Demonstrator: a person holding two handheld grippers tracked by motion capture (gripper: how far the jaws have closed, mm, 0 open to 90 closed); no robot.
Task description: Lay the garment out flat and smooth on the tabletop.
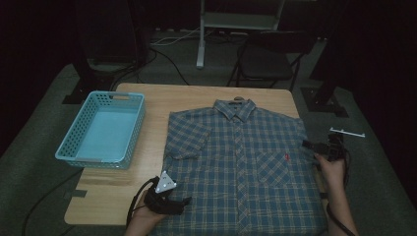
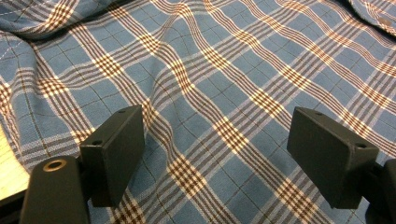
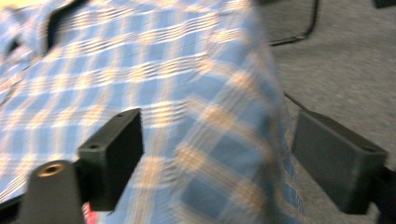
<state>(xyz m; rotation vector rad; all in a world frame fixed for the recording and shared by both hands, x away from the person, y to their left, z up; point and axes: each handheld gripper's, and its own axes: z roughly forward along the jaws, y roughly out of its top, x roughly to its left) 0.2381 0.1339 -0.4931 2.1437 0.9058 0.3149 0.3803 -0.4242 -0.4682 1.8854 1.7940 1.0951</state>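
A light blue perforated basket sits on the wooden desk, well apart from the left tool; a dark chair stands beyond.

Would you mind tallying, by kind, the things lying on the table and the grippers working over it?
Plaid shirt: 1
Blue basket: 1
Grippers: 2, the left gripper and the right gripper
Total: 4

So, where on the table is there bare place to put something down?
Bare wood lies between the blue basket and the plaid shirt, and in front of the basket toward the left gripper. The basket's inside looks empty too. The shirt covers the table's right half to its edge, by the right gripper.
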